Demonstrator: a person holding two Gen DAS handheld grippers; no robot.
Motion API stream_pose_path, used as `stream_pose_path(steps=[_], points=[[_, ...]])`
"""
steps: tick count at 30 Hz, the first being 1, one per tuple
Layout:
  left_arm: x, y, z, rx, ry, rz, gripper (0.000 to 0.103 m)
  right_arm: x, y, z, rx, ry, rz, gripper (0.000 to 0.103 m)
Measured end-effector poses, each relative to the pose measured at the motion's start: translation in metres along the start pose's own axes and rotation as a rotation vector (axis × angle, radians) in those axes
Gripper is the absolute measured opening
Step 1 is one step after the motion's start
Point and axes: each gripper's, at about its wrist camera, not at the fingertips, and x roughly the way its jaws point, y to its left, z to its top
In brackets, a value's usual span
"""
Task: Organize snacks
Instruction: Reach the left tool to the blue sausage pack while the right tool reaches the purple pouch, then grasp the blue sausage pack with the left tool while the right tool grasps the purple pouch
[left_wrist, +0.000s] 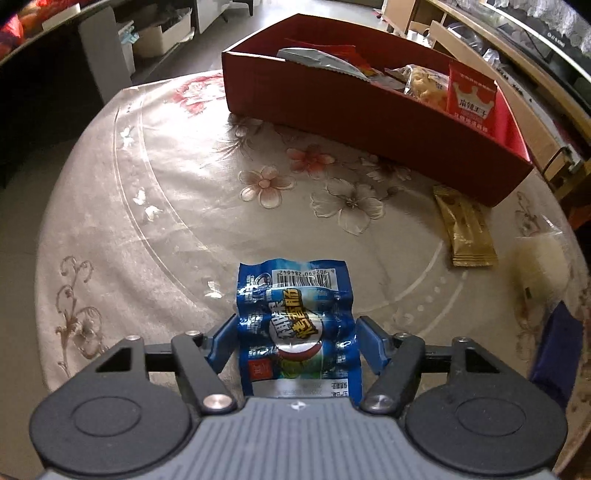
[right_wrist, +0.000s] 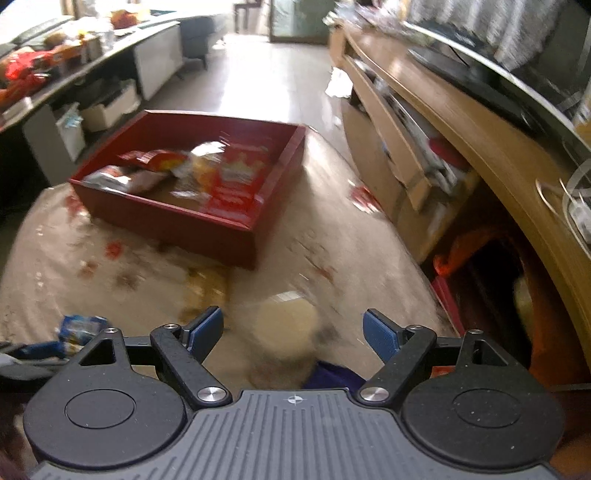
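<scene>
- On the round table (left_wrist: 155, 206), covered by a beige cloth with a flower print, a blue foil snack packet (left_wrist: 295, 325) with a barcode strip at its far end lies flat between the blue pads of the left claw (left_wrist: 295, 338).
- Each pad is seen right at a side edge of that blue packet; whether the pads press on it cannot be told, and the packet rests on the cloth.
- At the far side of the table a red rectangular cardboard box (left_wrist: 354, 110) is set, with several snack bags inside, among them a red bag with a crown print (left_wrist: 471, 98) leaning upright at its right end.
- Just beside the near right corner of the box a gold foil sachet (left_wrist: 467, 232) lies flat on the cloth.
- The right claw (right_wrist: 293, 332) is held with its jaws wide apart over a pale, blurred packet (right_wrist: 286, 332) on the table; no pad is seen touching it.
- From the right wrist view the red box (right_wrist: 166, 218) appears ahead and to the left, well apart from the right claw.
</scene>
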Motion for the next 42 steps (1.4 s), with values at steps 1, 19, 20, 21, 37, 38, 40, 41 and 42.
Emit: stream_pose_path(steps=[1,19,20,21,37,38,40,41,42], points=[[0.0,0.0,0.0,0.0,0.003,-0.011,0.069,0.002,-0.009,-0.004,0.021,0.014,-0.011,0.087],[0.006,-0.021,-0.016,0.127,-0.037,-0.016,0.07,0.059,-0.033,-0.056,0.293,0.263,0.004,0.087],[0.007,-0.022,-0.015,0.132,-0.039,-0.017,0.071,0.063,-0.031,-0.057,0.283,0.268,-0.008,0.092],[0.007,-0.022,-0.015,0.138,-0.037,-0.018,0.072,0.067,-0.028,-0.057,0.267,0.269,-0.021,0.094],[-0.009,-0.005,-0.037,0.212,-0.009,-0.048,0.069,0.035,0.061,-0.088,-0.019,0.241,0.06,0.073],[-0.009,-0.004,-0.039,0.215,-0.007,-0.049,0.069,0.033,0.067,-0.09,-0.033,0.24,0.071,0.074],[-0.009,-0.002,-0.041,0.226,-0.011,-0.044,0.07,0.032,0.078,-0.093,-0.06,0.229,0.058,0.074],[-0.009,-0.001,-0.041,0.229,-0.014,-0.041,0.07,0.032,0.08,-0.094,-0.058,0.227,0.05,0.074],[-0.01,0.0,-0.04,0.223,-0.016,-0.038,0.07,0.031,0.081,-0.094,-0.046,0.228,0.048,0.075]])
